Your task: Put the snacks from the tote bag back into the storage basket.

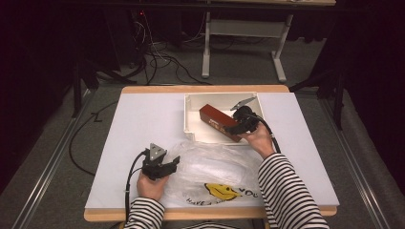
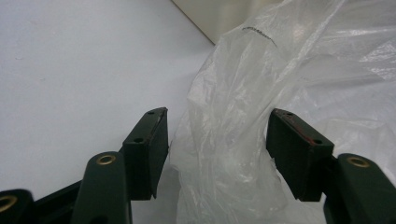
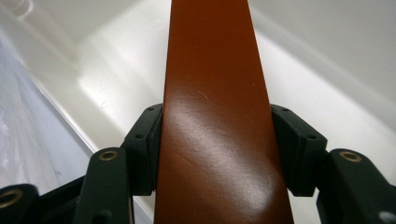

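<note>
The brown box sits pinched between the jaws of the right hand-held gripper, both pads flat against its long sides, so it can be carried lengthwise. From above, the box lies tilted in the white tray at the far side of the counter; whether its near end is lifted off the tray floor is hard to tell. The left hand-held gripper has its jaws spread around a bunched fold of the clear plastic bag, apparently not yet pressing it. The bag lies crumpled just in front of the tray, likely waiting to be held open for the box.
</note>
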Motion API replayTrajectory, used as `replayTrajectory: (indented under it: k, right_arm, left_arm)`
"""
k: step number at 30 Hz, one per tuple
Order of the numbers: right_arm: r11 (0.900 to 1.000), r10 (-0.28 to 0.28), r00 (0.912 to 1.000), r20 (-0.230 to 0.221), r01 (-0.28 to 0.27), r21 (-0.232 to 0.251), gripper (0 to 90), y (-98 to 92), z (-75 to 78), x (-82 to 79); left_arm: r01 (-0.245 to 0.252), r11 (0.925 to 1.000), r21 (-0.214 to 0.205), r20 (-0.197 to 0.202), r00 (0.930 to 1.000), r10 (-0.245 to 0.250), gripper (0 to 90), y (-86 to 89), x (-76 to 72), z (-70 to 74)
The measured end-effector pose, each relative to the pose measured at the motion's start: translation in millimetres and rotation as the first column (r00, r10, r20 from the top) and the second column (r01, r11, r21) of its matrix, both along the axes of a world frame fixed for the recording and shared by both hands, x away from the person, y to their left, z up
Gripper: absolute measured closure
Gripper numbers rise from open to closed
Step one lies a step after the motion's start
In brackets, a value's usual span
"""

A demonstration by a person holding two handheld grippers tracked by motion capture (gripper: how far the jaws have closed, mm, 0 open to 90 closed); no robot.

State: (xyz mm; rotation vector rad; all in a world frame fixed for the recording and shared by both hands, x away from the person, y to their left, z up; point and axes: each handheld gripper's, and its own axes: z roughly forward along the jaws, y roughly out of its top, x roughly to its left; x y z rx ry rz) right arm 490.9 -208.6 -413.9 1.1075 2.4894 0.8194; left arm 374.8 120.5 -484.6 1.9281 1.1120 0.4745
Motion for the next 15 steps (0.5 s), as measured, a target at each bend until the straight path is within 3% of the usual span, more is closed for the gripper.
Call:
replayTrajectory:
  k: [15]
  right_arm:
    - [0.9995, -0.017, 0.9997, -0.02, 0.017, -0.027, 39.5, -0.1, -6.6, 5.2]
  left_arm:
    - [0.0, 1.0, -0.005, 0.003, 1.0, 0.0, 39.6, 0.2, -0.1, -0.1]
